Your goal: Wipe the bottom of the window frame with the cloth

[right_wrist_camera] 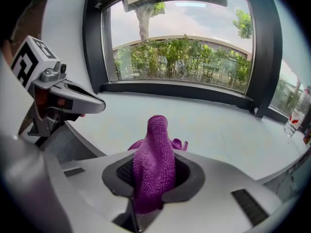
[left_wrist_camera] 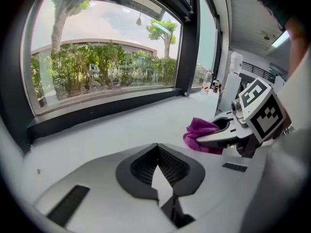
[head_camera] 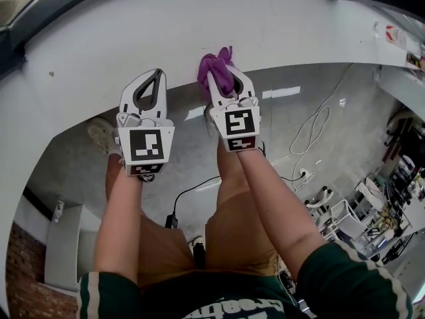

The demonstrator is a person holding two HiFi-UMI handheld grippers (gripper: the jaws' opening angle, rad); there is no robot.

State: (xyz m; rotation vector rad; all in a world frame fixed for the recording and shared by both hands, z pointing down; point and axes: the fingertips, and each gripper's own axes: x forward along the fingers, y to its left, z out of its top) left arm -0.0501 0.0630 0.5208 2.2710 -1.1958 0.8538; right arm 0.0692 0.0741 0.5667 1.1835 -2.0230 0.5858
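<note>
The left gripper (left_wrist_camera: 157, 147) hangs over the near part of the white sill (left_wrist_camera: 112, 135), jaws together on nothing. Just beside it, the right gripper (right_wrist_camera: 154, 178) is clamped on the purple cloth (right_wrist_camera: 154, 159), which stands up in a bunch past the jaw tips. I can't quite tell whether the cloth touches the sill. The dark bottom of the window frame (right_wrist_camera: 180, 92) lies well beyond, across the sill. As I see it, the bunch could snag and drag out of the jaws, or fold aside so hard plastic scrapes the frame. The idle gripper, so close alongside, may bump the working one.
</note>
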